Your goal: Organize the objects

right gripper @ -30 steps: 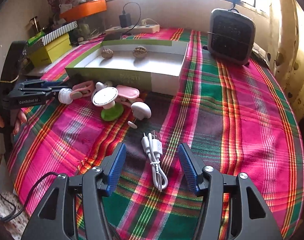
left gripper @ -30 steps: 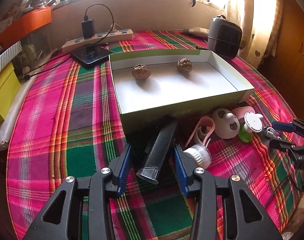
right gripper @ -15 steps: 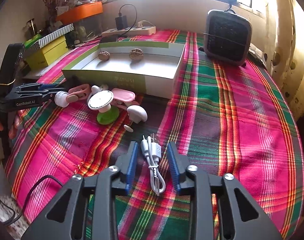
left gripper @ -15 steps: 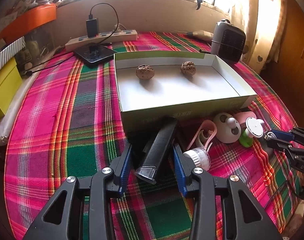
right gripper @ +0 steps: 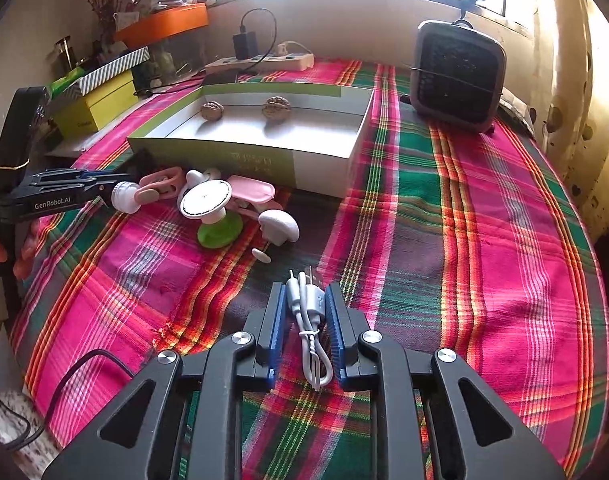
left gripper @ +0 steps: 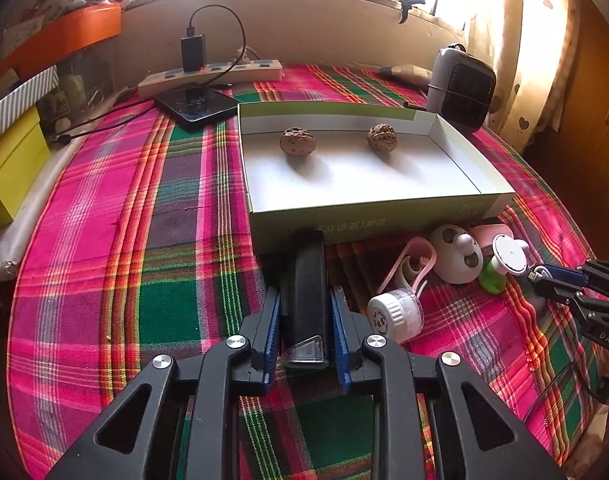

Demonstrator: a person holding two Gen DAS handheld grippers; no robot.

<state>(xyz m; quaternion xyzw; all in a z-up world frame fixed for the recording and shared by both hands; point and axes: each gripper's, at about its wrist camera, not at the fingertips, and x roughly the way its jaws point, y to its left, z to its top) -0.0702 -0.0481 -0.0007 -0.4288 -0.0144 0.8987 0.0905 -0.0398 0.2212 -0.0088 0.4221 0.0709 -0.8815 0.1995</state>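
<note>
A plaid cloth (left gripper: 104,248) of pink, green and orange covers the tabletop. At its far edge a white power strip (left gripper: 212,78) lies along the wall, with a black charger (left gripper: 193,54) plugged into it and a dark phone (left gripper: 196,104) lying flat just in front. A small grey fan heater (right gripper: 456,76) stands upright at the far right, near a curtain (left gripper: 536,40) printed with hearts. On the left sit a yellow box (left gripper: 8,168), a striped box (right gripper: 112,68) and an orange tray (right gripper: 164,24).

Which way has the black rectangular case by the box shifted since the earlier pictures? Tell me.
Yes. The black rectangular case turned from slanted to straight against the green-and-white cardboard box, its clear end swinging right.
</note>
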